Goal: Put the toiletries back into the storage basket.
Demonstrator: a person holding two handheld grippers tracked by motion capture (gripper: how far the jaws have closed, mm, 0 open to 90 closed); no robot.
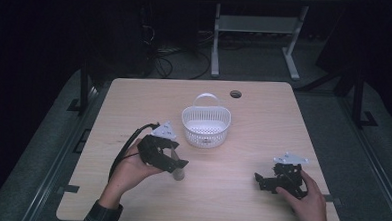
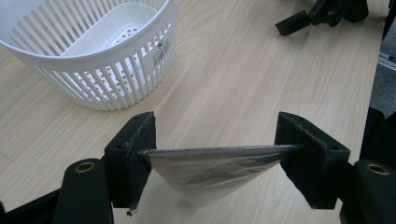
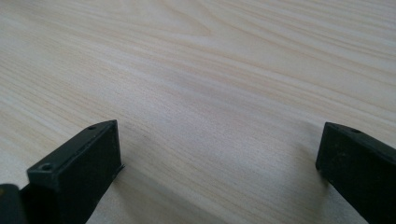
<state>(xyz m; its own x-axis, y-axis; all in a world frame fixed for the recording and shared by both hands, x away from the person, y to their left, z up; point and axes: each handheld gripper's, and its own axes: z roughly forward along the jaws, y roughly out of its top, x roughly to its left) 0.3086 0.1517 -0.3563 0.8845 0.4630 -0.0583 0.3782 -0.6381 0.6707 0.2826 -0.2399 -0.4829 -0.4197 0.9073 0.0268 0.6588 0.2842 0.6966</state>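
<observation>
Under both grippers runs the pale wooden table (image 1: 263, 118). Beyond the left gripper (image 2: 217, 154) and off to one side of its jaws stands the white slatted basket (image 2: 100, 60). Between those jaws sits a silvery foil pouch (image 2: 210, 170), its flat top edge pinched at both ends. Nothing lies between the right gripper's (image 3: 217, 154) widely parted jaws.

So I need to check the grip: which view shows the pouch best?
The left gripper view: the silvery pouch spans both pads of the left gripper, its top edge pinched. The high view gives a small tan end under that gripper. The right gripper view shows bare table.
</observation>
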